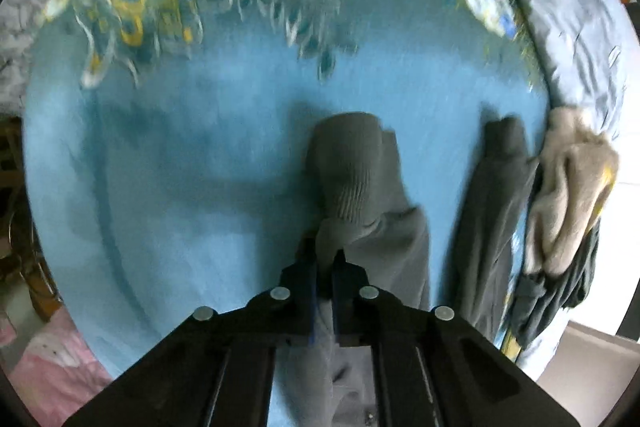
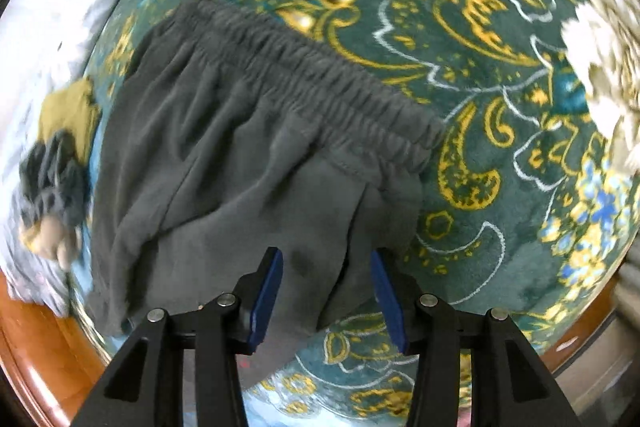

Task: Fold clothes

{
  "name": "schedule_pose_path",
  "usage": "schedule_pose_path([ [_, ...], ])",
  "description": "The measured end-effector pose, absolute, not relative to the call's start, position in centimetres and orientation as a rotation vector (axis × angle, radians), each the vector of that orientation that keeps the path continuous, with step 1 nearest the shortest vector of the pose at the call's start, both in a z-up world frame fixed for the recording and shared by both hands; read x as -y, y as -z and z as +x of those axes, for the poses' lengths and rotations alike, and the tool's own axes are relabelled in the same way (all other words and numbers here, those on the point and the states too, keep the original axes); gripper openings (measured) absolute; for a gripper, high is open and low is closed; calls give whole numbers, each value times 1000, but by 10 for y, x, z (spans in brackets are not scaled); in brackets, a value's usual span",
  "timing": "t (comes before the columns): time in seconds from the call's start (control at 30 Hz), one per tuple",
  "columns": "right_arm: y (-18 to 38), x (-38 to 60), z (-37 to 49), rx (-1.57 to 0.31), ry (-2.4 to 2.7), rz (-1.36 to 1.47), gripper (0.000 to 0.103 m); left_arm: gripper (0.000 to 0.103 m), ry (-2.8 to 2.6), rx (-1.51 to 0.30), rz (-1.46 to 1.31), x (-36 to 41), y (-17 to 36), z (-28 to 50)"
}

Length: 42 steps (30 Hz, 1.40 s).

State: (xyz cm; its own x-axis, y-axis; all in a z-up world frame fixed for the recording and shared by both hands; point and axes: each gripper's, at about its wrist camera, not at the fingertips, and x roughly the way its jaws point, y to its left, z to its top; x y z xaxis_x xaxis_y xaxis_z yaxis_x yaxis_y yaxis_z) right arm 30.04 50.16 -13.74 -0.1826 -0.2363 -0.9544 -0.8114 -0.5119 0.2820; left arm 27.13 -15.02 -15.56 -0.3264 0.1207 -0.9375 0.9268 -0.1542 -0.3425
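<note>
— What do the trousers [image 2: 240, 163] look like?
— Dark grey, soft cloth, with a gathered elastic waistband [image 2: 320, 83] lying slantwise on the patterned blanket.
— And the legs?
— Two grey legs stretch over plain blue bedding; one ribbed cuff [image 1: 352, 163] is rumpled, the other leg [image 1: 492, 211] lies just beside it.

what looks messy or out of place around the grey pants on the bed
At the bed's edge, a heap of unfolded clothes, a beige piece over dark ones, spills over the side. The grey pants lie rumpled, and one leg cuff is bunched where the left claw pinches it.
</note>
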Motion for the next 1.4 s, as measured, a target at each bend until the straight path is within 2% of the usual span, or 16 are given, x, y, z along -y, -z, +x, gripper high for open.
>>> schedule_pose_path([
  [0.13,136,-509,309,-1253,-1760,-1565,50,4,1563,-1399,1230,155,154,281],
  [0.3,132,-521,334,-1396,-1754,-1419,50,4,1531,-1413,1249,158,160,308],
  [0.57,130,-519,328,-1348,-1772,-1463,50,4,1573,-1403,1262,159,148,290],
  [0.77,121,-519,355,-1324,-1749,-1471,50,4,1578,-1408,1277,158,138,295],
  [0.9,141,-524,366,-1427,-1643,-1436,49,4,1565,-1412,1287,160,142,291],
  [0.97,147,-524,366,-1473,-1606,-1407,43,4,1568,-1413,1295,161,140,289],
  [1.07,151,-522,363,-1539,-1557,-1397,22,4,1580,-1428,1302,163,134,286],
  [1.1,150,-521,363,-1555,-1540,-1401,9,4,1591,-1432,1303,164,132,283],
  [1.13,146,-519,361,-1549,-1531,-1409,5,4,1603,-1436,1304,165,129,280],
  [1.4,70,-505,368,-1469,-1663,-1404,5,4,1712,-1302,1414,175,90,262],
])
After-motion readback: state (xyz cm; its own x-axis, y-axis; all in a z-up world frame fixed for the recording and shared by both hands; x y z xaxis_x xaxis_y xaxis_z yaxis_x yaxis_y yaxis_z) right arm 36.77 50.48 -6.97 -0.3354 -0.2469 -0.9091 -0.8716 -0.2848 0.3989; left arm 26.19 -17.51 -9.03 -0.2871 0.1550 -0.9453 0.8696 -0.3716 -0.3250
